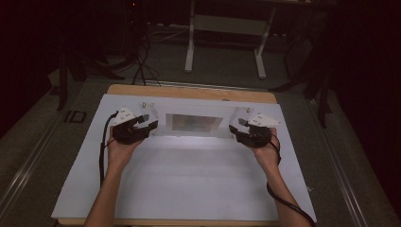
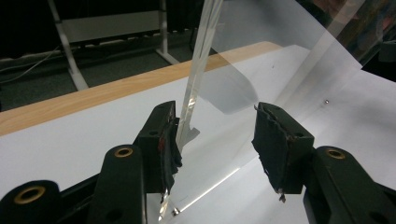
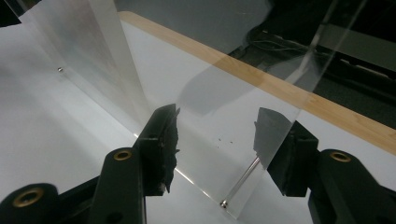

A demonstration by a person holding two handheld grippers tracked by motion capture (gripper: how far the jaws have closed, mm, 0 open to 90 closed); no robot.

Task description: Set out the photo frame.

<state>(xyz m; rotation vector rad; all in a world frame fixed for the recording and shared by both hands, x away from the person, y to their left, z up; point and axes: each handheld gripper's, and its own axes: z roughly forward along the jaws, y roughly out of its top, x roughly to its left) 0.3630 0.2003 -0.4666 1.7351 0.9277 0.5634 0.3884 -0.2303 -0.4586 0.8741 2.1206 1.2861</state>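
A clear acrylic stand (image 1: 196, 124) sits upright on the white board (image 1: 189, 175), with one gripper at each end. My left gripper (image 1: 144, 125) is open, its jaws on either side of the stand's left side panel. In the left gripper view that panel's edge (image 2: 198, 70) rises close beside the left pad (image 2: 166, 135), and the gripper (image 2: 215, 116) holds nothing. My right gripper (image 1: 236, 128) is also open around the stand's right end. In the right gripper view the clear panel (image 3: 243, 79) stands between the jaws of the gripper (image 3: 219, 123), and the right pad (image 3: 273, 135) shows through it.
The white board lies on a wooden table whose far edge (image 1: 189, 92) shows behind the stand. Small screws (image 3: 224, 203) fix the acrylic panels at their bases. A white table frame (image 1: 227, 28) and cables are on the dark floor beyond.
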